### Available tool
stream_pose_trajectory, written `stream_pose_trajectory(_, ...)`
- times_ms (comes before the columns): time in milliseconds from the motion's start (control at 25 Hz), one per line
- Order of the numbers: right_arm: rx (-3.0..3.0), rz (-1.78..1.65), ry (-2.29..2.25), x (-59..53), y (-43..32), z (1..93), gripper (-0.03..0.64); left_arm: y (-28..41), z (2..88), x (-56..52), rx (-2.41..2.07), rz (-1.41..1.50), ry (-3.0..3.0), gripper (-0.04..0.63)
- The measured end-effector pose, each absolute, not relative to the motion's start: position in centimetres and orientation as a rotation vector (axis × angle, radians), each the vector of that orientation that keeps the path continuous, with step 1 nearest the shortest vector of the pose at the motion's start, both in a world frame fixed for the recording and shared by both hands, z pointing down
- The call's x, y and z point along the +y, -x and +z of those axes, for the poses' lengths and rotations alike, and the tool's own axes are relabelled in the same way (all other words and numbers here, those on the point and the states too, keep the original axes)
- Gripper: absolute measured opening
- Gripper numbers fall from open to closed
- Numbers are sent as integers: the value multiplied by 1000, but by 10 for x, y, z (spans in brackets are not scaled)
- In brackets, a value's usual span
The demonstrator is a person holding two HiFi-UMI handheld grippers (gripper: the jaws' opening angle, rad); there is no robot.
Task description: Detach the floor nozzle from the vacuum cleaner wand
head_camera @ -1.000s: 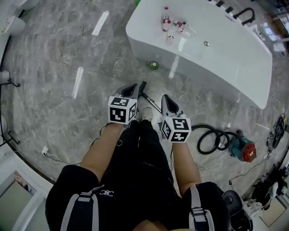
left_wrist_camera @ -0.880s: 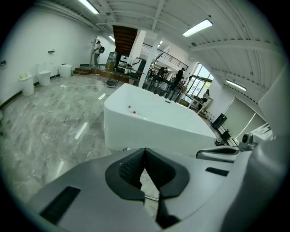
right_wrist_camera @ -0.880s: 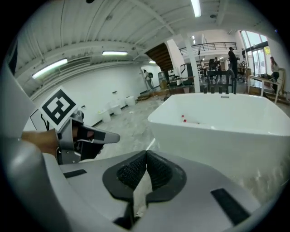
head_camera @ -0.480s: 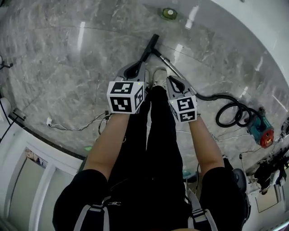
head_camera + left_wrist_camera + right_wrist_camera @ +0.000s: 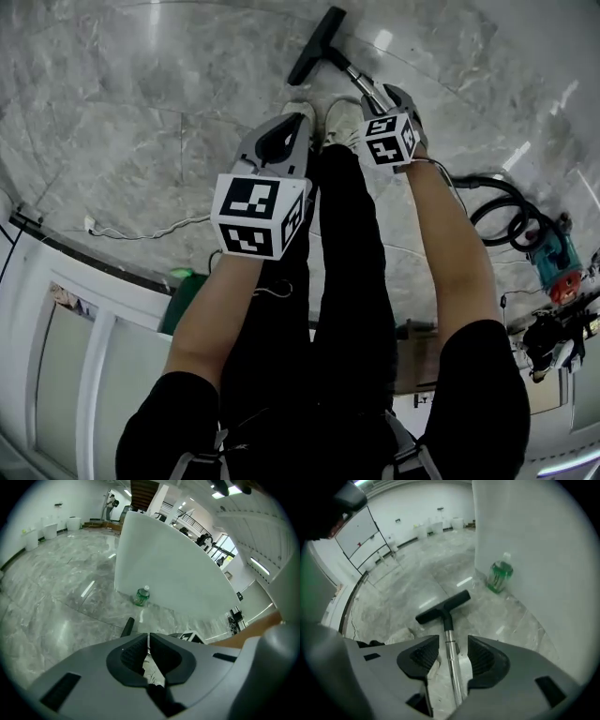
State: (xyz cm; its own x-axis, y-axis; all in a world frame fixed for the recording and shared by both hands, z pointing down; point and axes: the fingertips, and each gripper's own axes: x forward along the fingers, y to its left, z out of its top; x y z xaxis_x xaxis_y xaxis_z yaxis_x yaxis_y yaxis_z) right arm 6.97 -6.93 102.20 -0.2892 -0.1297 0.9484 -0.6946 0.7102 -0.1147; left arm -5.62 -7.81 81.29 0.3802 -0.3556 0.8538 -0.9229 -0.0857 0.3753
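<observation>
Looked steeply down past black trousers [image 5: 352,281] and two bare forearms onto a grey marble floor [image 5: 122,112]. Nearest, carried the left gripper [image 5: 298,120] low in front of the left knee, just above a pair of white shoes [image 5: 340,124]. Kept its fingers [image 5: 133,651] pressed together with no more than a hairline between the ribbed pads. Gripped nothing there, only a strip of shoe and floor showing past them.

Further out and to the right, aimed the right gripper [image 5: 386,92] sharply downward. Had just been opening its fingers [image 5: 425,654], which stood well apart. Straddled the chrome vacuum cleaner wand [image 5: 450,646], with a clear gap on either side and neither pad touching the tube.

Beyond the fingers, followed the wand across the floor to the black floor nozzle [image 5: 443,607]. Found the nozzle still joined to the wand's end, lying flat and crosswise on the marble.

Off to the right in the head view, showed a black hose [image 5: 497,211] looped on the floor, running to a teal and red vacuum cleaner body [image 5: 553,258].

Farthest, showed a green bottle [image 5: 500,576] standing upright on the floor, just beside the foot of a large white table [image 5: 534,550].
</observation>
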Motion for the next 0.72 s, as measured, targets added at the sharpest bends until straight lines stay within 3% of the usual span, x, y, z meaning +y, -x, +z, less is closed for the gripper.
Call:
stream_pose_trajectory(320,-1544,586,-527,-13,-94,1184,178,77,883,-63,-1127,713,-1650,9)
stream_pose_trajectory(720,-1586,639,-512,-9,-96,1214,181,75,911,-55,-1086,678,-1621,9)
